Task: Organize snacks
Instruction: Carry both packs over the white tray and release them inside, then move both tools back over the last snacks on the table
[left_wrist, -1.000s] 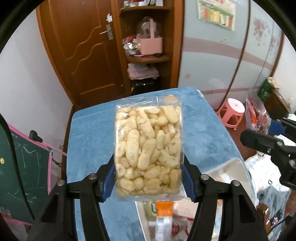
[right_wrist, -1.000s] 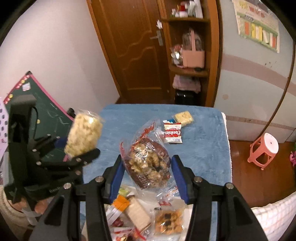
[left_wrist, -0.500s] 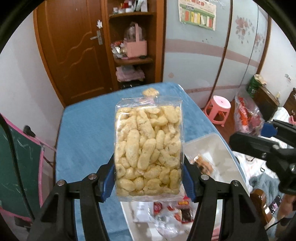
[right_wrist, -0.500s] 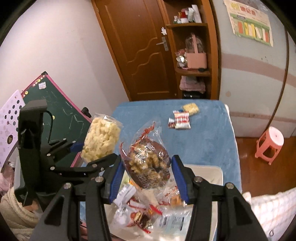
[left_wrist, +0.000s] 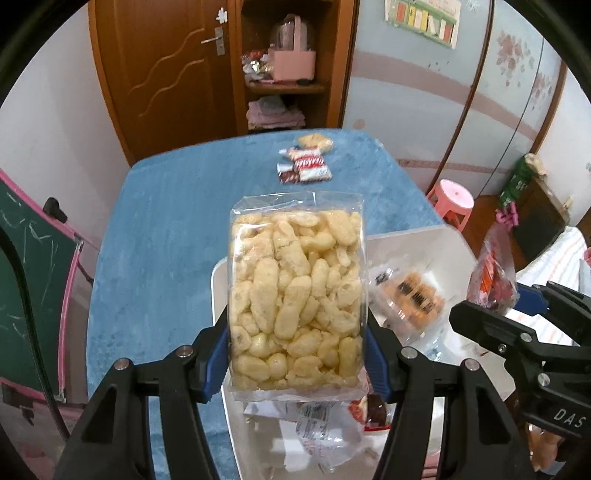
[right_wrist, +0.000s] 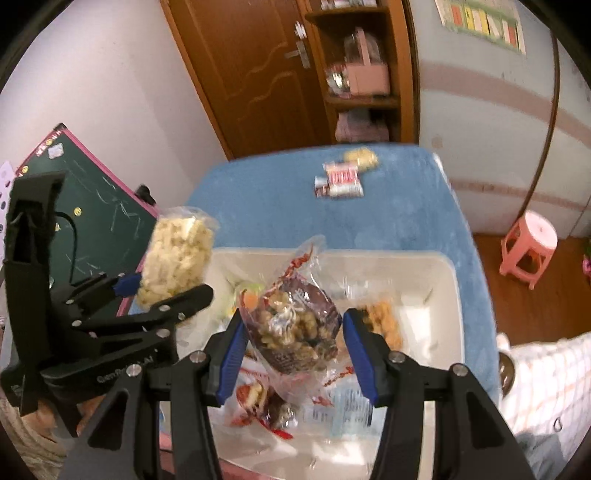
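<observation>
My left gripper (left_wrist: 297, 354) is shut on a clear bag of pale puffed snacks (left_wrist: 295, 291), held upright above the left edge of a white bin (left_wrist: 436, 236). The bag also shows in the right wrist view (right_wrist: 175, 262). My right gripper (right_wrist: 293, 350) is shut on a clear bag of brown nut clusters (right_wrist: 295, 325), held over the white bin (right_wrist: 456, 295). The bin holds several snack packets, among them an orange cookie pack (left_wrist: 413, 295). Small red and white packets (left_wrist: 304, 168) and a yellow snack (left_wrist: 316, 142) lie on the far part of the blue table (left_wrist: 166, 221).
A green chalkboard (right_wrist: 96, 221) leans left of the table. A pink stool (right_wrist: 528, 243) stands on the floor at the right. A wooden door and a shelf (left_wrist: 288, 62) with a pink basket are behind the table.
Both grippers have pulled back and risen with their bags. The white bin now shows fully below them, and the far packets on the table have come into the left wrist view.
</observation>
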